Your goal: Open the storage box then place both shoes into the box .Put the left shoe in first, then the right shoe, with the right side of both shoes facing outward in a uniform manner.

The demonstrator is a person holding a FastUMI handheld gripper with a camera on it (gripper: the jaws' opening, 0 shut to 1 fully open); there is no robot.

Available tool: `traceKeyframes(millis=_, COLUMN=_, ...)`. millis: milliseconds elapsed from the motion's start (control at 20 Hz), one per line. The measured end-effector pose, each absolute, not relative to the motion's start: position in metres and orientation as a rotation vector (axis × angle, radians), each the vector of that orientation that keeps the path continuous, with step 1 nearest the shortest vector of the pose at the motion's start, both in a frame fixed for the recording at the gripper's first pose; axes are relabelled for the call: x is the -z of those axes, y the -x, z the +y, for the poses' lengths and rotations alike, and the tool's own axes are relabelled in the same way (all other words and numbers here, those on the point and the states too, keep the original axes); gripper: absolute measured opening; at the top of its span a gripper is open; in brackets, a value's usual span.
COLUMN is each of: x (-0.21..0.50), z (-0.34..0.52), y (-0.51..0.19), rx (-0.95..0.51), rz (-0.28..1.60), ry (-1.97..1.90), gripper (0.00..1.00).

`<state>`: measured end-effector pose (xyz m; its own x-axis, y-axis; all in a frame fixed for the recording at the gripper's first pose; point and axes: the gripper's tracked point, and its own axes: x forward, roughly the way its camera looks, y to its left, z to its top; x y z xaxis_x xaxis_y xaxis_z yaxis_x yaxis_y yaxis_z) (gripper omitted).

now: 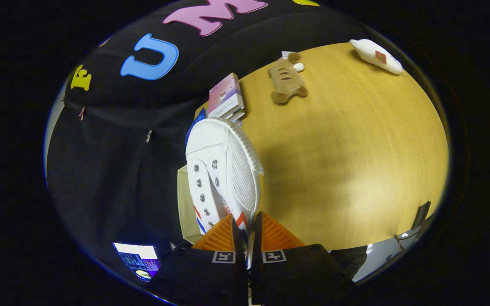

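Wooden table (355, 170) | tongs (247, 231) clamp white shoe (223, 170) | books (226, 100), plush toy (286, 78) beyond

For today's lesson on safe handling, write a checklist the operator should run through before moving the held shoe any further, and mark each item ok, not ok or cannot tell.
1. Grip: the gripper is shut on the white shoe, both fingers pinching its side wall. Ok.
2. Shoe clear of the table: it looks lifted and tilted, toe pointing away from the fingers. Ok.
3. Left or right shoe: cannot tell.
4. Storage box open: a pale panel shows beside the shoe, but whether it belongs to the box is unclear. Cannot tell.
5. Clutter in the path: the stacked books lie just beyond the toe; the plush toy and white pouch lie farther off. Ok, watch the books.
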<state>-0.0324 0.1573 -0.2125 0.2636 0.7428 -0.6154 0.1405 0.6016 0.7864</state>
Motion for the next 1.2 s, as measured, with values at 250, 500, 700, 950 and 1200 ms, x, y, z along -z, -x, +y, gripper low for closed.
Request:
traceKeyframes(millis=250, x=0.183, z=0.235, y=0.03, rx=-0.555, rz=1.278, ry=-0.841, gripper=0.08)
traceKeyframes(millis=500, x=0.201, z=0.289, y=0.037, rx=-0.533, rz=1.322, ry=-0.759, gripper=0.08)
traceKeyframes(millis=700, x=0.223, z=0.307, y=0.036, rx=-0.494, rz=1.341, ry=-0.672, gripper=0.08)
traceKeyframes(millis=950, x=0.235, z=0.308, y=0.035, rx=-0.469, rz=1.364, ry=-0.615, gripper=0.15)
traceKeyframes(millis=1200, x=0.208, z=0.316, y=0.023, rx=-0.522, rz=1.308, ry=-0.73, gripper=0.44)
